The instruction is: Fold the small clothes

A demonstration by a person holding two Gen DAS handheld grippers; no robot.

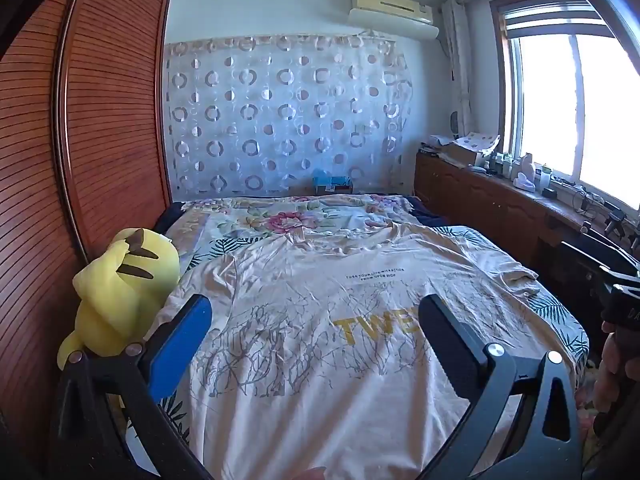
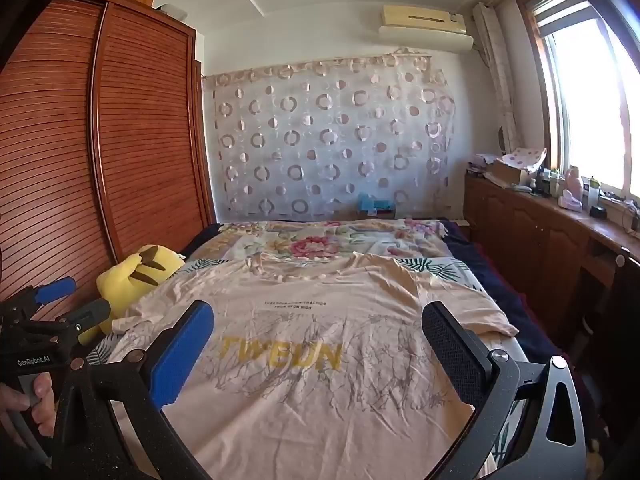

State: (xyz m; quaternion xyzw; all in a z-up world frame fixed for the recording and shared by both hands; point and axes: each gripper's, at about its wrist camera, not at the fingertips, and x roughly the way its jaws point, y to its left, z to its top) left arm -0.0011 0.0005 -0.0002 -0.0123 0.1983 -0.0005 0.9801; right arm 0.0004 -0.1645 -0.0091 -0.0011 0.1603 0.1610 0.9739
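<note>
A pale pink T-shirt [image 1: 320, 320] [image 2: 312, 340] with yellow letters and a grey branch print lies spread flat on the bed, its neck toward the far wall. My left gripper [image 1: 316, 320] hovers open above the shirt's near half, nothing between its fingers. My right gripper [image 2: 318, 328] also stands wide open over the shirt, holding nothing. In the right wrist view the left gripper [image 2: 68, 304] shows at the left edge, held by a hand. In the left wrist view a hand [image 1: 616, 364] with the other tool shows at the right edge.
A yellow plush toy [image 1: 120, 292] [image 2: 136, 276] sits at the bed's left edge against a brown slatted wardrobe [image 1: 80, 140]. A floral bedsheet [image 1: 288, 216] covers the bed. A wooden cabinet [image 1: 480, 196] with clutter runs under the window on the right.
</note>
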